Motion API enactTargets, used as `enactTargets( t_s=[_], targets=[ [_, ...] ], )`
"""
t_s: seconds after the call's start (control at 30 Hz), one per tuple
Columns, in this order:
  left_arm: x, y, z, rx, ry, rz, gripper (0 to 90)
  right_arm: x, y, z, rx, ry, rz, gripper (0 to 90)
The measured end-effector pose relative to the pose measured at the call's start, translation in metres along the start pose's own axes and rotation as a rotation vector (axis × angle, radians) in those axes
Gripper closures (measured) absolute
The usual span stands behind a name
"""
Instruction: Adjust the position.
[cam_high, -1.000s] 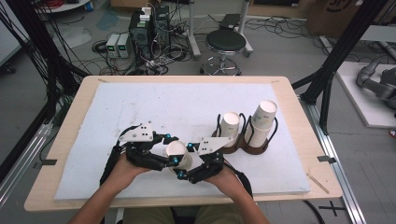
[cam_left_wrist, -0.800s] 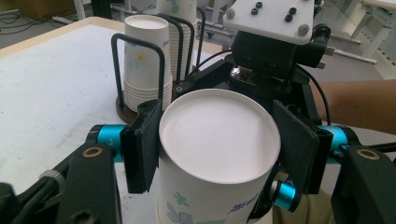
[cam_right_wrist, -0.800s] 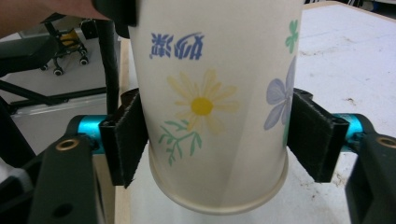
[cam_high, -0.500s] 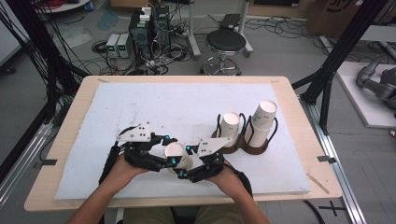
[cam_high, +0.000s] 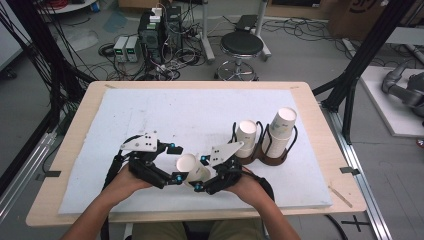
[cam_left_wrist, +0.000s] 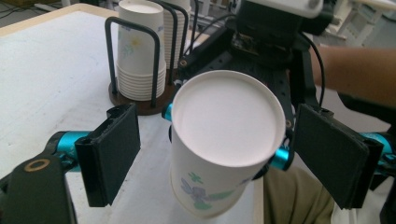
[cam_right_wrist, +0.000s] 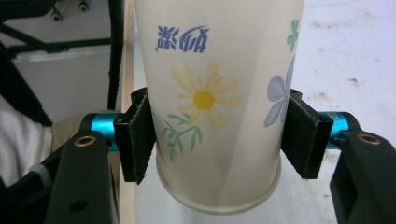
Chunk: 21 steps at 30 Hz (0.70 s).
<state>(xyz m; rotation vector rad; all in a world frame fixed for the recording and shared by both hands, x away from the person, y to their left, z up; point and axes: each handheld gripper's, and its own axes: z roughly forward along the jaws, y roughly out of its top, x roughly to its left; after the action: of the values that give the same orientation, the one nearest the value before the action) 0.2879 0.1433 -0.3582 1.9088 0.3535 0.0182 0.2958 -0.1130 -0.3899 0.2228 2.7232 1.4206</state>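
While the white surface (cam_high: 150, 115) lies bare and two stacks of cups wait in the rack (cam_high: 265, 150) at its right, a flowered paper cup (cam_high: 192, 169) hangs between two grippers near the front edge. The right gripper (cam_right_wrist: 217, 135) clamps the cup near its rim, fingers pressed to both sides. The left gripper (cam_left_wrist: 229, 154) stands wide open around the cup's base, touching nothing. A clean handover likely calls for closing gently, lest the thin wall crumple.
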Motion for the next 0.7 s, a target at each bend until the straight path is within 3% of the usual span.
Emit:
enactTargets(
  t_s=[0.13,0.17,0.27,0.3,0.4,0.53,0.7],
  targets=[
    [-0.001,-0.001,-0.001,0.017,-0.006,0.01,15.7,-0.002,0.004,0.0,0.047,0.016,-0.012,35.1],
    [-0.001,-0.002,-0.001,0.028,-0.012,0.014,15.9,-0.002,0.008,-0.001,0.088,0.03,-0.026,35.1],
    [-0.002,-0.002,-0.001,0.04,-0.018,0.021,16.3,-0.003,0.012,-0.001,0.123,0.041,-0.044,35.1],
    [-0.002,-0.003,-0.001,0.048,-0.021,0.024,16.7,-0.003,0.017,-0.001,0.163,0.052,-0.056,35.0],
    [-0.003,-0.003,0.0,0.066,-0.028,0.034,16.8,-0.004,0.021,-0.001,0.195,0.061,-0.07,35.0],
    [-0.003,-0.004,0.002,0.09,-0.037,0.039,19.4,-0.003,0.034,0.0,0.299,0.092,-0.106,35.1],
    [-0.004,-0.003,0.005,0.115,-0.047,0.051,20.8,-0.001,0.042,0.004,0.374,0.114,-0.131,35.1]
  ],
)
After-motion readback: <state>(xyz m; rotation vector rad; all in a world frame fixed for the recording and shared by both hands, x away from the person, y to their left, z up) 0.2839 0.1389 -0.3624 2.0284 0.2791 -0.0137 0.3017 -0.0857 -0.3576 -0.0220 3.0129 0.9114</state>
